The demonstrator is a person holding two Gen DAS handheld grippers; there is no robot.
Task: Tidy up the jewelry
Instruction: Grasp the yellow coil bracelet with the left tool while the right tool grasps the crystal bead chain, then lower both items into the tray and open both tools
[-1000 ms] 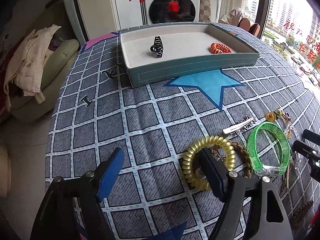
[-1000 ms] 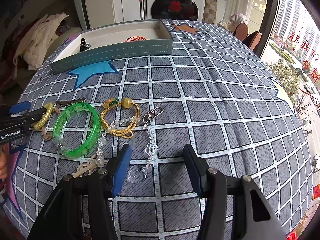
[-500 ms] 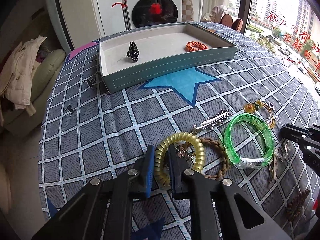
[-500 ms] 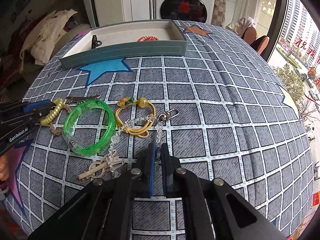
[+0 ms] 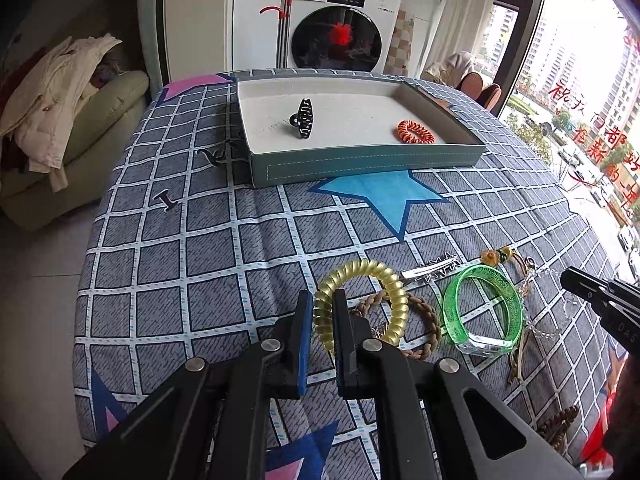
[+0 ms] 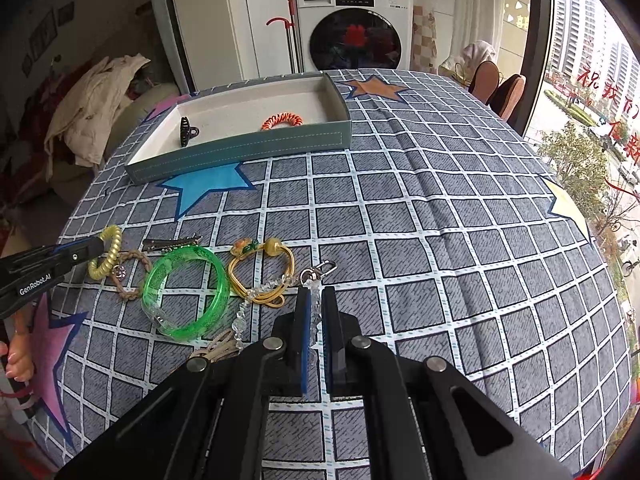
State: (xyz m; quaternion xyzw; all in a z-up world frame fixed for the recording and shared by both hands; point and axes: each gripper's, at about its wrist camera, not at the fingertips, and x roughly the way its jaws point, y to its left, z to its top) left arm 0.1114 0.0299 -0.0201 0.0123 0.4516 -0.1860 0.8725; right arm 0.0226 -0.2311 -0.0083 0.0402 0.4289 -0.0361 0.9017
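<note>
Now left gripper (image 5: 321, 316) clamped on yellow coil band (image 5: 360, 300), right gripper (image 6: 316, 312) on clear bead chain (image 6: 276, 286).

Both wrist views low, close over tablecloth (image 5: 240, 240), facing tray (image 5: 360, 168); share jewelry cluster.

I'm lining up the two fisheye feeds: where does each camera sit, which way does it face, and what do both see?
Left wrist: on the left gripper, facing the tray; its fingers pinch the yellow coil tie; the right gripper's tip shows at right.
Right wrist: on the right gripper, facing the tray; its fingers pinch the crystal bead chain; the left gripper and a hand show at left.
Shared: tray, green bangle, washing machine.
</note>
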